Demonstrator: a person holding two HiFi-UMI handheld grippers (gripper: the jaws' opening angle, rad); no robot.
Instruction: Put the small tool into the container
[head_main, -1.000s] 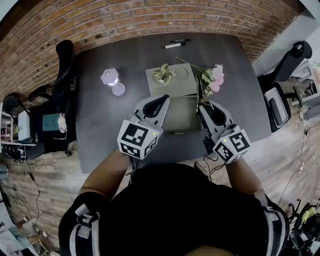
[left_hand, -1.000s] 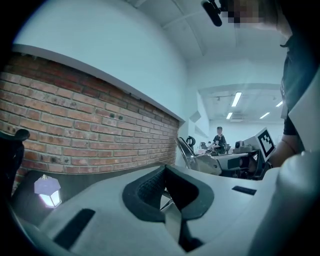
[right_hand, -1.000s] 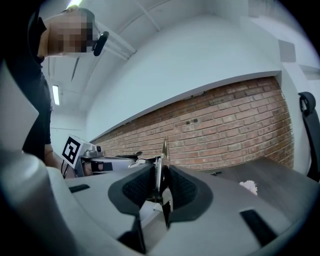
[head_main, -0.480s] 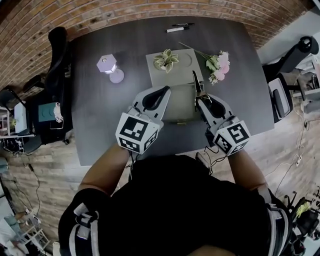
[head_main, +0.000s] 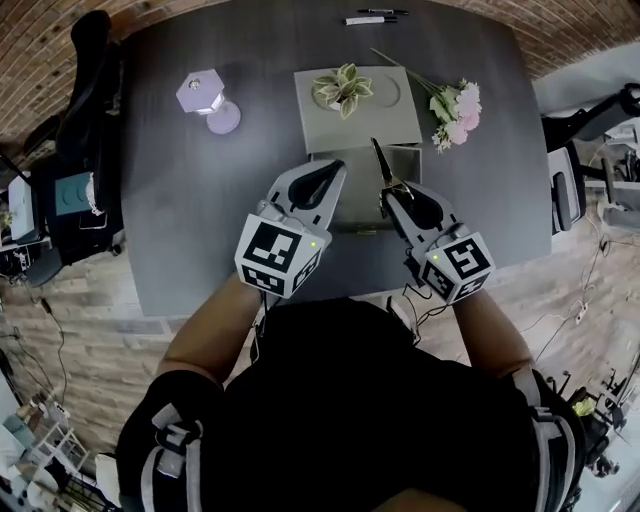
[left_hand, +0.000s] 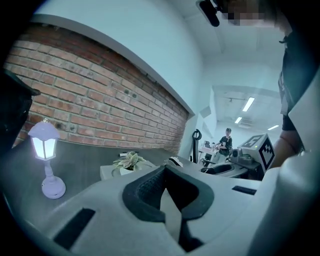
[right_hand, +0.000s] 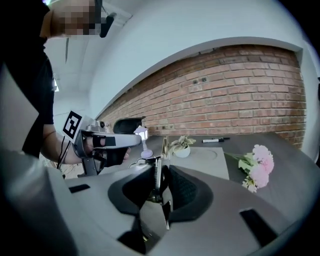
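Observation:
A small metal tool (head_main: 381, 166), like thin pliers, sticks up and away from my right gripper (head_main: 389, 196), which is shut on its handles. It hangs over the right part of the open grey container (head_main: 352, 208) at the table's middle. In the right gripper view the tool (right_hand: 157, 175) stands upright between the pads. My left gripper (head_main: 334, 170) hovers at the container's left edge, jaws together with nothing in them; its pads (left_hand: 150, 187) meet in the left gripper view.
A grey lid or tray (head_main: 372, 118) with a small potted plant (head_main: 343, 87) lies just behind the container. Pink flowers (head_main: 455, 108) lie at the right, a lilac lantern lamp (head_main: 205, 98) at the left, two markers (head_main: 372, 17) at the far edge. Chairs flank the table.
My right gripper has carried the tool left, from the container's right edge to over its inside. The left gripper has stayed by the left edge. The head camera has tilted.

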